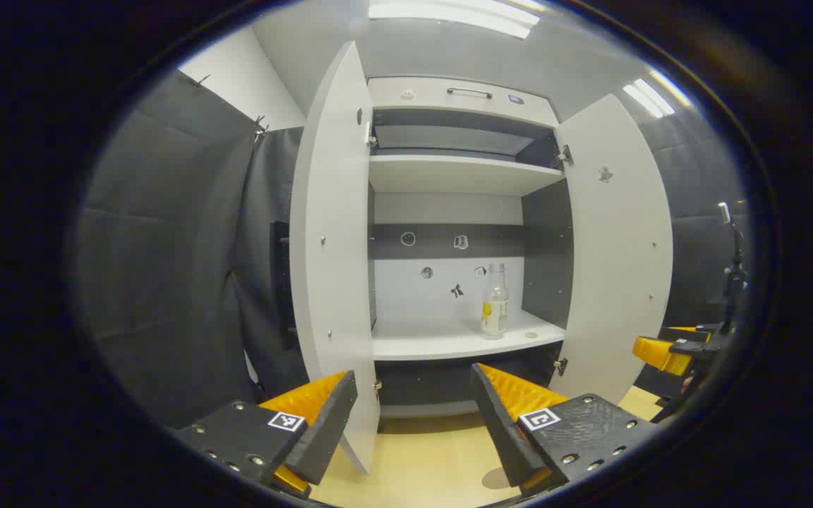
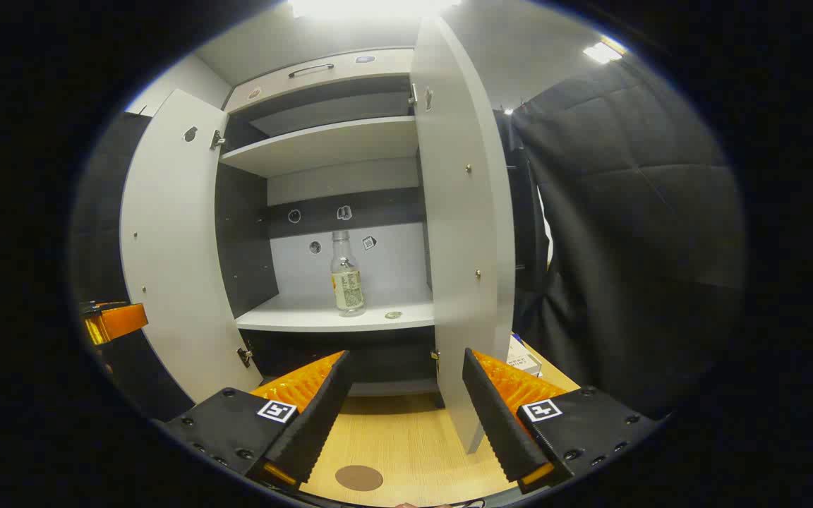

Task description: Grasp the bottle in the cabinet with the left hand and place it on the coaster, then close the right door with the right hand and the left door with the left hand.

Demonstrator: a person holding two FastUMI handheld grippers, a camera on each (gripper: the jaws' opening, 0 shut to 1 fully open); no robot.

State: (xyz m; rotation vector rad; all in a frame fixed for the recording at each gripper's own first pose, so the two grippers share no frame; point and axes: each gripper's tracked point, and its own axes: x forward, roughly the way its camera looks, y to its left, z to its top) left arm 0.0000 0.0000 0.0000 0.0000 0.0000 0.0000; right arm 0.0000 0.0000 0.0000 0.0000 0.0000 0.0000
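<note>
Left gripper (image 1: 413, 416) fingers apart, nothing between them, aimed at the cabinet (image 1: 459, 92) with both doors swung open. Bottle (image 1: 495, 302) upright on the lower shelf (image 1: 435, 346), right of centre; label there but print too small to read. Small stickers on the back panel, unreadable. Right gripper (image 2: 403, 416) also spread wide, empty. Its view adds the round brown coaster (image 2: 358, 478) on the wooden tabletop (image 2: 406, 437) and a small box (image 2: 524, 358) past the right door (image 2: 466, 233).

We see the clear bottle (image 1: 495, 302) upright on the cabinet shelf (image 1: 442, 344), both doors (image 1: 332, 247) open, coaster (image 2: 359, 478) on the worktop (image 2: 406, 444).
</note>
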